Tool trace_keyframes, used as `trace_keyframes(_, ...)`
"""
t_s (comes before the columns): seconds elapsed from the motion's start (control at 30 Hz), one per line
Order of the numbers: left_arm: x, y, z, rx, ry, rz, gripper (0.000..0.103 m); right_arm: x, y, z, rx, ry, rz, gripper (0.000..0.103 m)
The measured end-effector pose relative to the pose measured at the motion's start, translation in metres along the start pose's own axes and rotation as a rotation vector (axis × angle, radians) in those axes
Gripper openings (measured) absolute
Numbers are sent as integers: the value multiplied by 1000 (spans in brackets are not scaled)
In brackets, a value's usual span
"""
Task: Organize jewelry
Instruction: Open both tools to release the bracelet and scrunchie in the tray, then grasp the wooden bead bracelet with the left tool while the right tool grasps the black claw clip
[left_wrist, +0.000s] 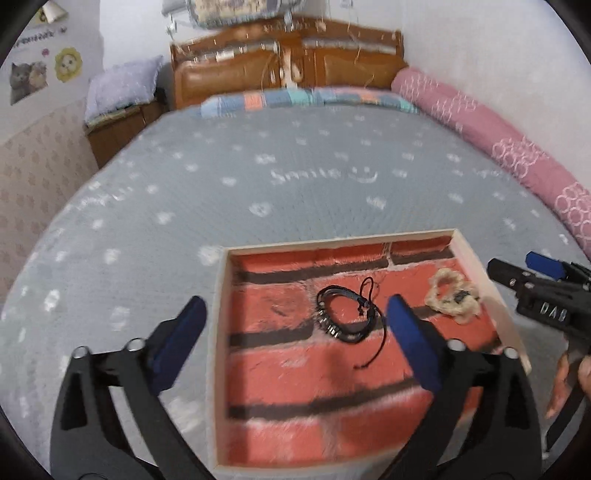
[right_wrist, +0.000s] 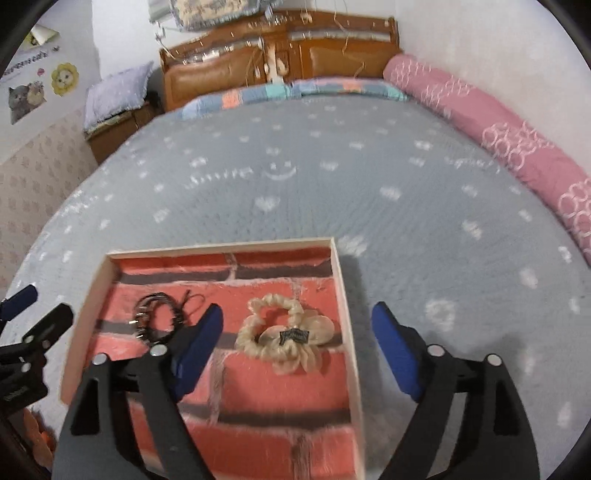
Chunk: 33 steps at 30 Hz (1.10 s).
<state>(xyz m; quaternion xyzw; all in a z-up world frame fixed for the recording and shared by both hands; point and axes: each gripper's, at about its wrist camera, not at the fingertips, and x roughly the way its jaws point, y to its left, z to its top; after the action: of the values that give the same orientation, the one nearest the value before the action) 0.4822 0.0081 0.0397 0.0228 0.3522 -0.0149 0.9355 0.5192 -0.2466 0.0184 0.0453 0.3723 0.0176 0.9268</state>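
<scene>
A shallow wooden tray (left_wrist: 221, 332) (right_wrist: 347, 332) lined with a red brick pattern lies on the grey bedspread. In it rest a black cord bracelet (left_wrist: 332, 326) (right_wrist: 139, 320) and, to its right, a cream scrunchie with a bow (left_wrist: 458, 295) (right_wrist: 288, 338). My left gripper (left_wrist: 295, 306) hovers open above the tray. The bracelet shows between its blue pads, untouched. My right gripper (right_wrist: 298, 313) is also open, over the scrunchie and the tray's right rim, and grips nothing. Each gripper appears at the edge of the other view: the right gripper (left_wrist: 532, 280), the left gripper (right_wrist: 37, 314).
The grey bedspread (left_wrist: 295, 177) stretches far behind the tray. A pink bolster (left_wrist: 498, 136) runs along the right wall. A folded patchwork blanket (left_wrist: 306, 98) and the wooden headboard (left_wrist: 288, 55) stand at the back. A bedside cabinet with a pillow (left_wrist: 122, 88) is at the left.
</scene>
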Motion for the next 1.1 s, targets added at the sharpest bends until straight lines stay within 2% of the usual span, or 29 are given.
trace_keyframes(0.2, -78, 26, -36, -35, -35, -28, 98, -72, -7, -27, -19, -76, 5, 93)
trace_keyframes(0.37, -130, 36, -84, -51, -52, -20, 98, -130, -18, -74, -45, -129, -26, 98)
trace_keyframes(0.5, -157, 38, -126, -79, -46, -23, 98, -164, -27, -120, -63, -159, -51, 99)
trace_keyframes(0.67, -178, 34, -171, -89, -50, 22, 98, -192, -38, -177, -46, -175, -86, 99)
trace_keyframes(0.83, -181, 34, -193, -101, -26, 14, 98, -209, -41, -217, -32, -215, -122, 99)
trace_keyframes(1.0, -171, 37, -212, -131, -4, 29, 98, -201, -41, -233, -24, -191, -103, 99)
trace_keyframes(1.1, -164, 27, -214, -94, 21, 30, 98, -192, -36, -236, -27, -146, -116, 99)
